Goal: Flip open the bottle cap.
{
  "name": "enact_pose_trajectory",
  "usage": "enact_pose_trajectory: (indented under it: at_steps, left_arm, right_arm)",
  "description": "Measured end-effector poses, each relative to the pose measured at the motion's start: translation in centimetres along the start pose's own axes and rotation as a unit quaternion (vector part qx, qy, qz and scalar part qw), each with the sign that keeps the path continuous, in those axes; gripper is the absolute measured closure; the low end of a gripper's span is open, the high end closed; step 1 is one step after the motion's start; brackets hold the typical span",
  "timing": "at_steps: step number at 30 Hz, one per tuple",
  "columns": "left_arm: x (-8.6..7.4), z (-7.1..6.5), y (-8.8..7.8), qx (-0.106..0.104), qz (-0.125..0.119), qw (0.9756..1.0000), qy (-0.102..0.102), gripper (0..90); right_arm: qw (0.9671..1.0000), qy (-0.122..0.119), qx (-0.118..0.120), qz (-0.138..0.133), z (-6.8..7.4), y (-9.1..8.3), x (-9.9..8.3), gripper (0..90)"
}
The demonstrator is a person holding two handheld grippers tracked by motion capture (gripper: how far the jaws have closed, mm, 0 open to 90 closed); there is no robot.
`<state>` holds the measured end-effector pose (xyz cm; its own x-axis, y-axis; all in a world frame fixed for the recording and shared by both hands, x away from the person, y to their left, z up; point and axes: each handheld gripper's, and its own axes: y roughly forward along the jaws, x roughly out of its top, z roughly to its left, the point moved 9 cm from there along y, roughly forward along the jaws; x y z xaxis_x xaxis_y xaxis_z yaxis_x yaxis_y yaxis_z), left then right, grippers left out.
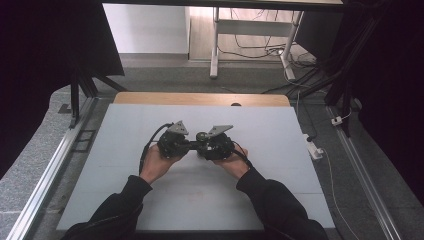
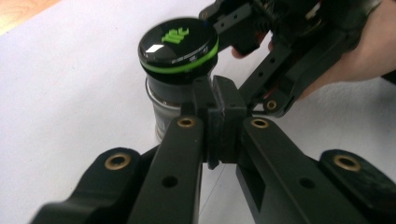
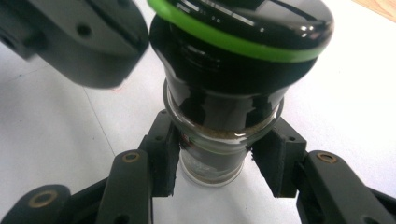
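A small clear glass jar (image 3: 212,158) with a glossy black cap ringed in bright green (image 2: 180,44) is stood upright near the middle of the pale grey table mat (image 1: 270,175), between the two hands. The glass body below the cap is clamped from both sides by the pads of the right gripper (image 3: 215,163), so the jar is pinned in place. The left gripper (image 2: 219,119) is brought in just beside the jar with its jaws pressed together on nothing; its closed tip is seen against the jar's neck, though contact cannot be told.

The step in hand is judged to be work on the cap. For this to go well, the jar should be kept firmly held and upright by the right gripper, while the left jaws are opened, set squarely around the green-ringed rim, and closed before any twist is applied.
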<state>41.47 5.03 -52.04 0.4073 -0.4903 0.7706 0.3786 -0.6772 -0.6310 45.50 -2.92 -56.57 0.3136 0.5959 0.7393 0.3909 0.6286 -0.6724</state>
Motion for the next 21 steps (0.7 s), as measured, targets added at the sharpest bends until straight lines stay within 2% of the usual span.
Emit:
enact_pose_trajectory:
  at_steps: [17,21]
  left_arm:
    - [1.4,0.6,-0.4,0.009,-0.013,0.9998,-0.012,88.8]
    - [1.7,1.2,-0.4,0.020,-0.011,0.9996,-0.016,88.8]
  right_arm:
    - [1.0000,0.000,-0.003,0.000,0.0,0.0,0.0,52.8]
    - [1.0000,-0.001,-0.004,0.002,0.0,0.0,0.0,52.8]
